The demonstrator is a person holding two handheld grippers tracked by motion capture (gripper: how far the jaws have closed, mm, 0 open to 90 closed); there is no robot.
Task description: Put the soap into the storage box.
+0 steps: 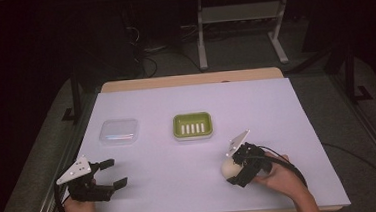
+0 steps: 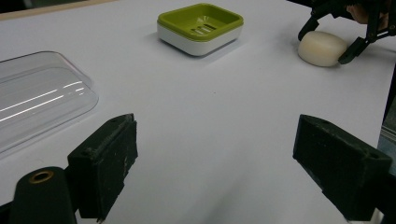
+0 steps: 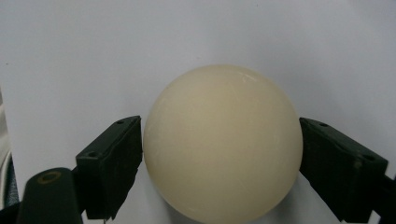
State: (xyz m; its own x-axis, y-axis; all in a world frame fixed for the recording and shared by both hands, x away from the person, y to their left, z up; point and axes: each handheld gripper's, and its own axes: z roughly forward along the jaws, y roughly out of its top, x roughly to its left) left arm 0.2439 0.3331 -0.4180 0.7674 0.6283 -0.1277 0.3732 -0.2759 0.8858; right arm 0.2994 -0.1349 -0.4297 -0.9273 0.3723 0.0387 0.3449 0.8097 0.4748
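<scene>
A cream oval soap bar [image 1: 228, 167] lies on the white table near the front right. My right gripper [image 1: 232, 169] straddles it from the side, and in the right gripper view both black pads [image 3: 112, 158] sit against the flanks of the soap [image 3: 223, 140]. The left gripper view shows the same soap [image 2: 322, 48] far off, between the right gripper's fingers [image 2: 351, 50]. My left gripper [image 1: 117, 172] rests at the front left, jaws wide apart with nothing between them [image 2: 215, 135].
A green and white soap dish [image 1: 177, 124] stands mid-table, with nothing in it [image 2: 168, 21]. A clear plastic lid [image 1: 119, 131] lies to its left, close ahead of the left gripper [image 2: 37, 93]. The white sheet [image 1: 256, 106] covers most of the tabletop.
</scene>
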